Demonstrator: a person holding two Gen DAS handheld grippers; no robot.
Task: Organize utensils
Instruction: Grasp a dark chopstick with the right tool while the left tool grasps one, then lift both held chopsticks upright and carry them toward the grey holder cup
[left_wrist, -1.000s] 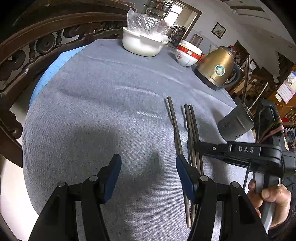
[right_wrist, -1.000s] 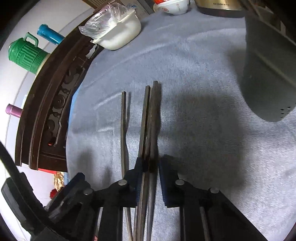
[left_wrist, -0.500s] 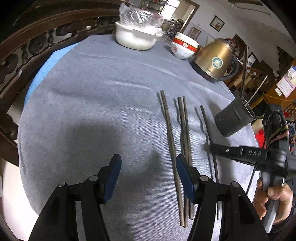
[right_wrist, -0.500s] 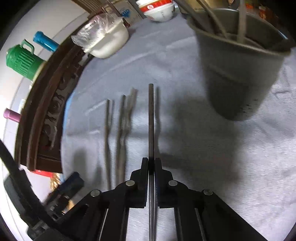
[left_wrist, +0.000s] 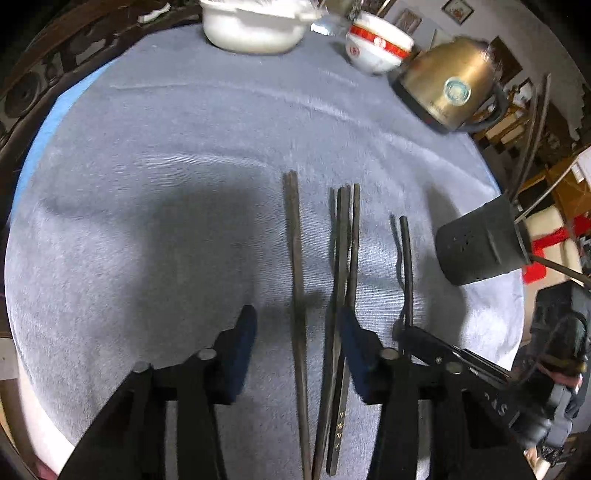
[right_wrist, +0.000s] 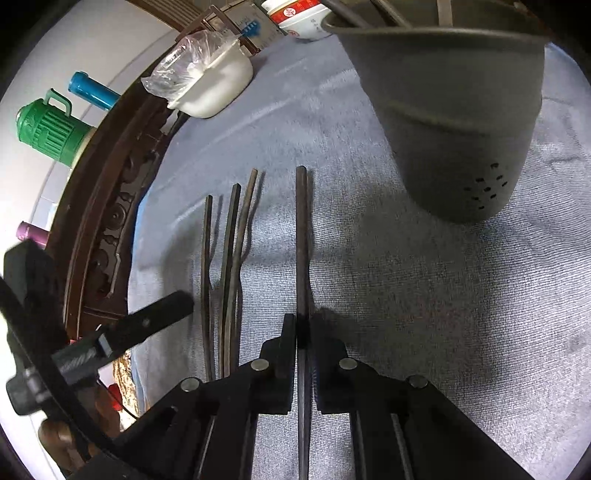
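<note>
Three dark chopsticks (left_wrist: 343, 266) lie side by side on the grey cloth. My left gripper (left_wrist: 299, 350) is open, its jaws either side of the leftmost chopstick (left_wrist: 295, 258) and close above the cloth. My right gripper (right_wrist: 303, 332) is shut on a fourth chopstick (right_wrist: 302, 236) and holds it just above the cloth, pointing towards the dark utensil holder (right_wrist: 450, 110), which has several utensils in it. In the left wrist view the held chopstick (left_wrist: 406, 266) shows right of the lying ones, and the holder (left_wrist: 480, 243) stands further right. The lying chopsticks (right_wrist: 229, 258) show left of my right gripper.
A white bowl under plastic wrap (left_wrist: 255, 26), a red-and-white bowl (left_wrist: 376, 48) and a gold kettle (left_wrist: 450, 88) stand at the table's far edge. A dark carved wooden rail (right_wrist: 110, 206) runs along the left. A green jug (right_wrist: 48, 129) stands beyond it.
My right gripper closed on one chopstick, lifted it away from the others to the right and brought it nearer the holder. My left gripper moved right and down over the remaining chopsticks.
</note>
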